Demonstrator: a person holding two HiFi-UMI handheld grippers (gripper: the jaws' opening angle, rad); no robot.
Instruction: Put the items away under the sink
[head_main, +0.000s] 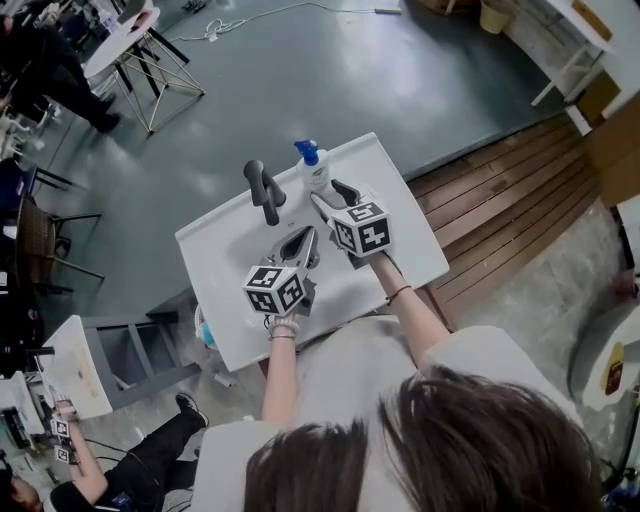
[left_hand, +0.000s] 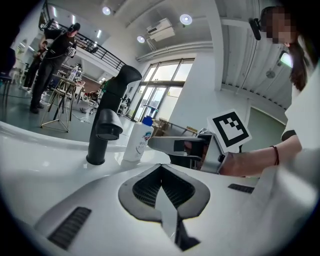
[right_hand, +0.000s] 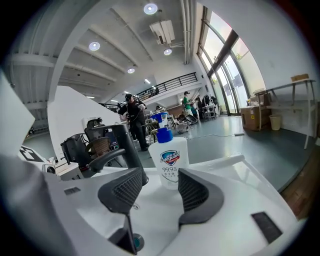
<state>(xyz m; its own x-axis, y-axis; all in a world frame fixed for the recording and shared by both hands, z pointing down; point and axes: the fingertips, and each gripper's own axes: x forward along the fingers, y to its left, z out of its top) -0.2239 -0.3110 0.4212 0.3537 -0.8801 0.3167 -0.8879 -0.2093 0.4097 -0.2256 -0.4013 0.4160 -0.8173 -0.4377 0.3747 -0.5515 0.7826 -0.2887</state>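
Note:
A white soap bottle with a blue pump stands on the white sink top beside the black faucet. My right gripper is open just short of the bottle. The bottle stands ahead of the gap and nothing is between the pads. My left gripper hovers over the basin with its jaws shut and empty. In the left gripper view the right gripper reaches toward the bottle.
The basin drain lies below the right jaws. A grey cabinet with an open white door stands at the sink's lower left. Another person sits on the floor there. Wooden decking lies to the right.

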